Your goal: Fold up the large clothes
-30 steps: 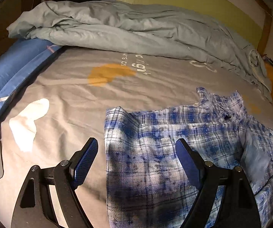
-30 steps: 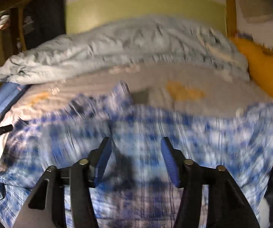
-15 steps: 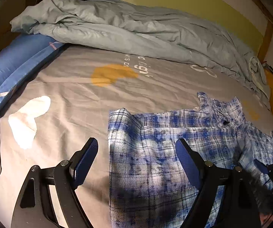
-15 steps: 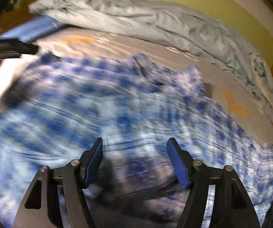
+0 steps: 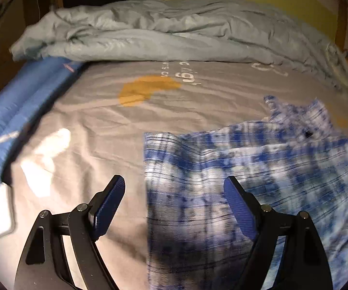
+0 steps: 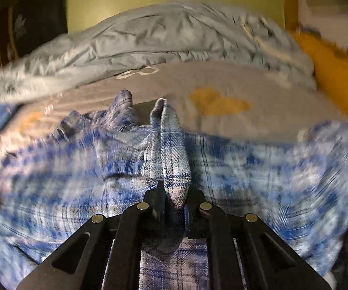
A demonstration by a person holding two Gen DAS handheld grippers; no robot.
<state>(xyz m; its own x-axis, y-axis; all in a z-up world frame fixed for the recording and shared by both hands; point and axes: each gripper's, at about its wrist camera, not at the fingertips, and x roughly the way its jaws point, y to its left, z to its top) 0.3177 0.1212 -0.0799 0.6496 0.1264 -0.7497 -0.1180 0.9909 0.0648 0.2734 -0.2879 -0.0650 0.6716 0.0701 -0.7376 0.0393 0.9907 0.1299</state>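
Blue-and-white plaid shirt [image 5: 258,181] spread flat on the grey printed bedsheet [image 5: 149,111], toward the right side of the bed, straight left hem running down toward the near edge. Rumpled pale-blue duvet [image 5: 174,31] heaped along the far edge; yellow pillow [image 6: 331,72] at the far right corner.

Right gripper [image 6: 174,200] just pinched down, jaws nearly together on a raised ridge of the plaid cloth, which stands up between the pads and runs away toward the collar. Left gripper [image 5: 174,198] hanging wide open above the shirt's left hem, nothing between the pads, one finger over bare sheet and the other over cloth.

Likely risks from here:
- Thin, bunched grip on the right: a quick lift could slip the fabric out, or take only the top layer and leave the under layer on the sheet.
- One-sided pull with the left side unsecured: whole shirt could drag across the sheet and skew the fold line.
- Heavy blur in both views: hard to confirm how many layers are caught.
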